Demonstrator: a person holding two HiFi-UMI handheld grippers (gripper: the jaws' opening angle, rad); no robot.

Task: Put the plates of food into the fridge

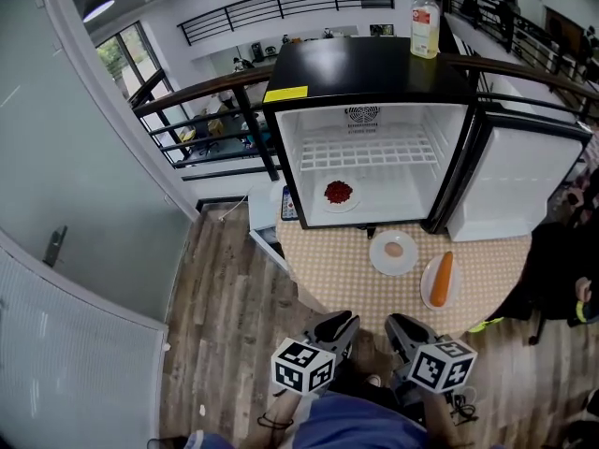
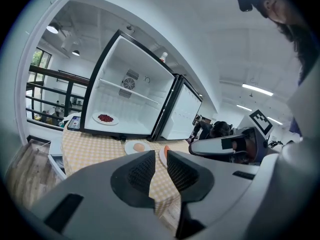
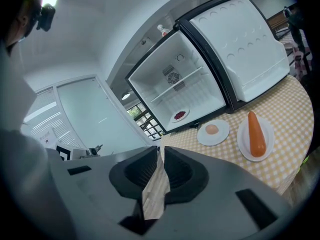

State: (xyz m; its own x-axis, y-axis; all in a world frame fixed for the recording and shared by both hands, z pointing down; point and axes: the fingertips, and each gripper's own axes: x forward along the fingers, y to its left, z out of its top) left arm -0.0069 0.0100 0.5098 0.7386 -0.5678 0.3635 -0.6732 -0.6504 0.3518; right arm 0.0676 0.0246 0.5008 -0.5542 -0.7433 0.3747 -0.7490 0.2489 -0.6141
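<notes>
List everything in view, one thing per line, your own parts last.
fridge: 1, black outside and white inside, on the table with its door open
red food plate: 1, white, on the fridge floor
egg plate: 1, white, on the table in front of the fridge
carrot plate: 1, white with an orange carrot, right of the egg plate
bottle: 1, pale, on top of the fridge
phone: 1, dark, left of the fridge
table: 1, beige check, under the fridge
left claw: 1, black, jaws slightly apart, empty
right claw: 1, black, jaws slightly apart, empty
</notes>
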